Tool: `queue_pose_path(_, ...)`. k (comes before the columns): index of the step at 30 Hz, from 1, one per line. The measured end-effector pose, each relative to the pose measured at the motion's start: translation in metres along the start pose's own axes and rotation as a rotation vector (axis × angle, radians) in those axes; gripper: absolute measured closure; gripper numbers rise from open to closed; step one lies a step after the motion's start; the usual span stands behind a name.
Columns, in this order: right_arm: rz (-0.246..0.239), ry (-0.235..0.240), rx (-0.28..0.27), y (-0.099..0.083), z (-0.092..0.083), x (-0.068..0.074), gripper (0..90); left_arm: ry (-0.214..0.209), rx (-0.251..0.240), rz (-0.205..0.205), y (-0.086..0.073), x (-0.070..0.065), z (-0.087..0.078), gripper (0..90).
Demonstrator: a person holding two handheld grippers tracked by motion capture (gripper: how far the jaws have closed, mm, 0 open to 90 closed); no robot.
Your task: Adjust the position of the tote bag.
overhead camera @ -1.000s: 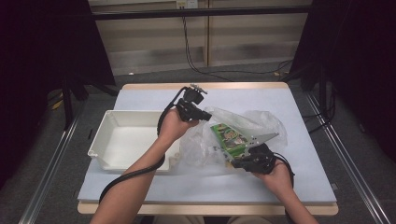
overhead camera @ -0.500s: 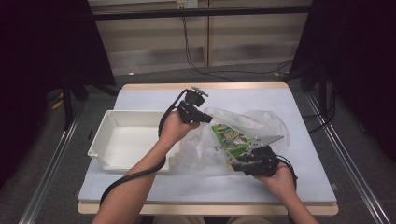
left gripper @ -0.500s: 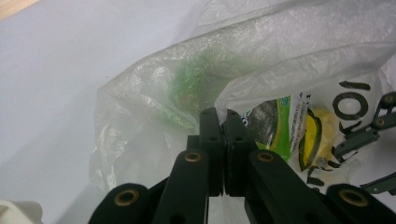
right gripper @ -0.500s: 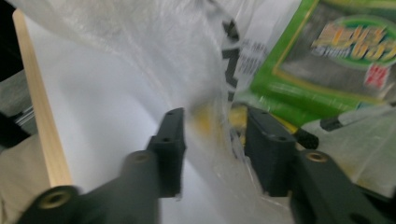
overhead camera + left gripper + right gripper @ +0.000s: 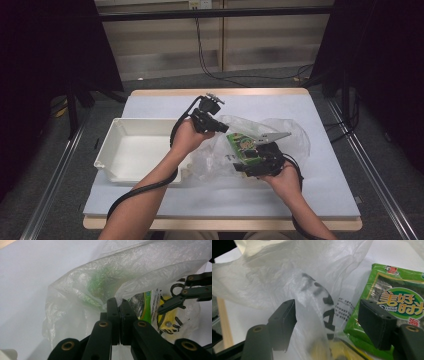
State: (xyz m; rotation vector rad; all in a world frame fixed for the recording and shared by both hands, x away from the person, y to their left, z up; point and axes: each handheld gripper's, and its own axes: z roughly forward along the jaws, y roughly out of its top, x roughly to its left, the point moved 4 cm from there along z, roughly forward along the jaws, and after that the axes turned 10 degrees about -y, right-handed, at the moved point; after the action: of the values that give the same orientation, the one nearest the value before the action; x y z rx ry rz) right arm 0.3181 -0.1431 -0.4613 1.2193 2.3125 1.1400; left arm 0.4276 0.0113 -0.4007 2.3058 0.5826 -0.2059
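**Left tongs hold the bag edge, right tongs have let go**

We see a thin clear plastic bag (image 5: pixel 260 145) lying on the surface (image 5: pixel 320 190), just to the right of a white tray (image 5: pixel 132 150). Our left tongs (image 5: pixel 119 307) are pressed together on a fold of the bag's edge and hold it up. Our right tongs (image 5: pixel 327 322) have just been opening; now the jaws stand apart, with loose bag film and black printed letters between them, and the pads do not press on it. A green snack packet (image 5: pixel 397 297) lies at the mouth of the bag, just beside the right-hand jaw of these tongs. In the high view the packet sits between our two hands, near the right tongs (image 5: pixel 250 165).
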Motion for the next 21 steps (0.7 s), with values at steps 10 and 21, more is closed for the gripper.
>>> queue_pose_path(10,0.003,0.034,0.050,-0.009,0.023,0.002,38.7,-0.005,0.013,0.004,0.000,0.002,0.000,89.2)
queue_pose_path(21,-0.033,0.141,0.109,-0.026,0.029,0.022,75.9,0.004,0.016,-0.014,0.002,0.007,0.008,89.4)
